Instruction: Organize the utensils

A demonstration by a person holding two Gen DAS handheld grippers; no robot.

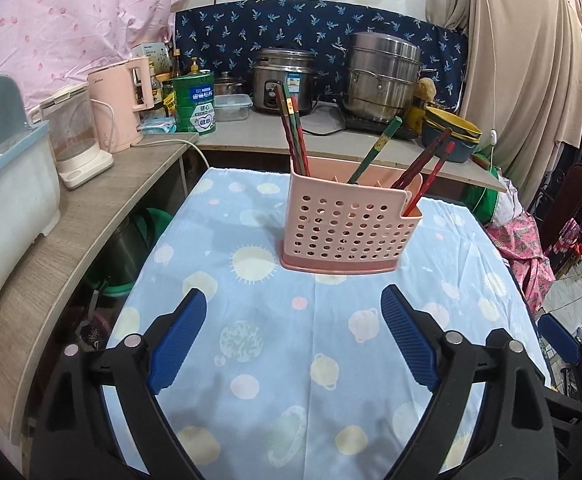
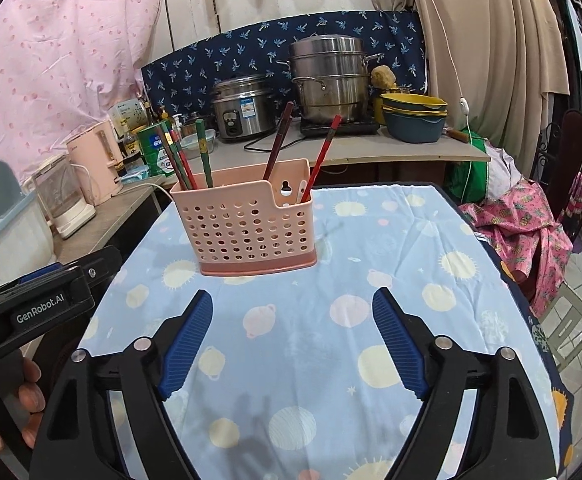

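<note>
A pink perforated utensil holder (image 1: 345, 226) (image 2: 247, 226) stands upright on the table's blue planet-print cloth (image 1: 275, 356) (image 2: 331, 360). Several red and green chopsticks (image 1: 291, 132) (image 2: 323, 156) lean inside it, spread over its compartments. My left gripper (image 1: 293, 300) hovers over the cloth just in front of the holder, jaws wide apart with nothing between them. My right gripper (image 2: 293, 302) is likewise open and empty, a little short of the holder. In the right wrist view the left gripper's black body (image 2: 39, 304) and a hand (image 2: 31, 396) show at the left edge.
A wooden side counter (image 1: 91, 216) on the left bears a pink kettle (image 1: 117, 108) and a white appliance (image 1: 7, 184). Behind stand a rice cooker (image 1: 283, 80), a steel steamer pot (image 1: 383, 76), stacked bowls (image 1: 451, 136) and a green tin (image 1: 195, 100). Clothes hang right.
</note>
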